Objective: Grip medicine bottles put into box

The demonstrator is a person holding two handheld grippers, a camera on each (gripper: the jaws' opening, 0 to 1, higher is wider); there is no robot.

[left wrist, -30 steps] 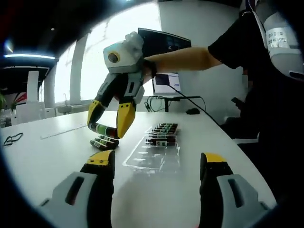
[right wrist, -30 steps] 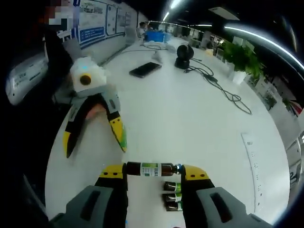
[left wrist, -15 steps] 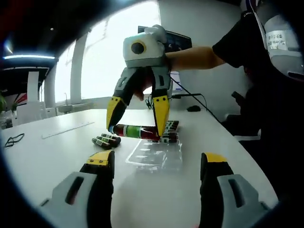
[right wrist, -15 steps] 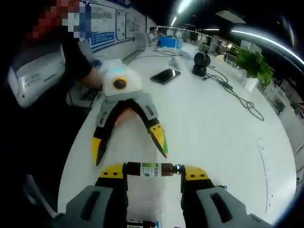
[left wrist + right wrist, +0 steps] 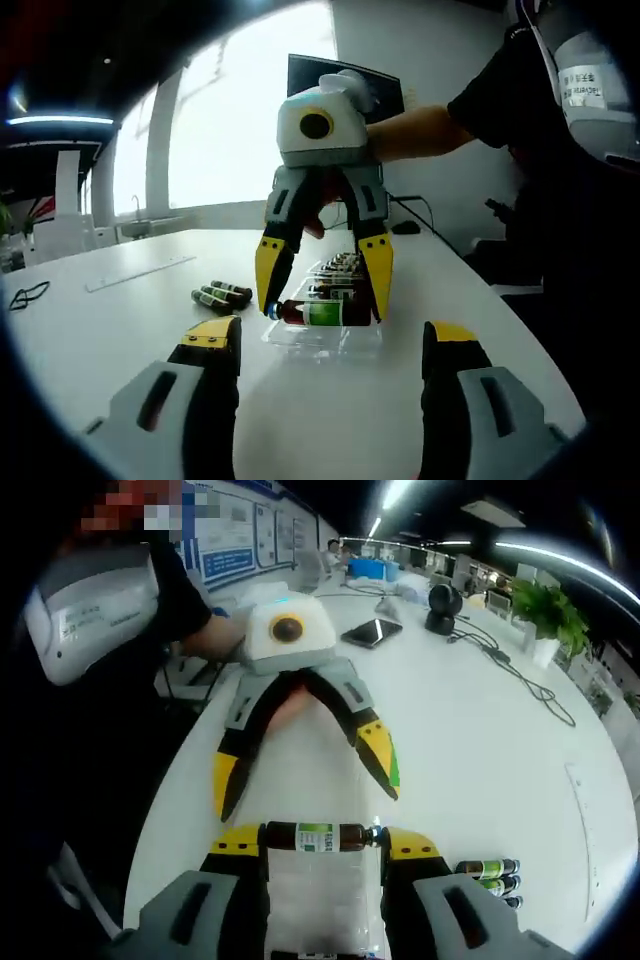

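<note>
**Right tool holds a medicine bottle over the clear tray**

In the left gripper view, the right tool [image 5: 323, 300] reaches in from the far side, its yellow-tipped jaws closed on the two ends of a brown medicine bottle [image 5: 322, 313] with a green label, held lying sideways. The bottle sits just above the near end of a clear plastic tray [image 5: 320, 340] on the white tabletop [image 5: 120, 330]; whether it touches the tray cannot be told. More bottles [image 5: 338, 272] already lie in the far part of the tray. To the left of the tray, apart from it, a few loose bottles [image 5: 220, 296] lie on the tabletop.

The left tool [image 5: 330, 350] rises from the bottom of that view with its jaws spread wide and nothing between them, near the tray's close edge.

In the right gripper view, the right tool [image 5: 322, 842] has the same brown bottle [image 5: 316, 836] clamped end to end between its jaws, directly over the clear tray [image 5: 320, 910]. The left tool [image 5: 305, 780] faces it from across the tray, jaws wide apart and holding nothing. The loose bottles [image 5: 488, 876] lie to the right on the tabletop [image 5: 480, 740]. Farther off on the tabletop are a dark phone [image 5: 372, 632] and a round black camera [image 5: 444, 598] with cables.
</note>
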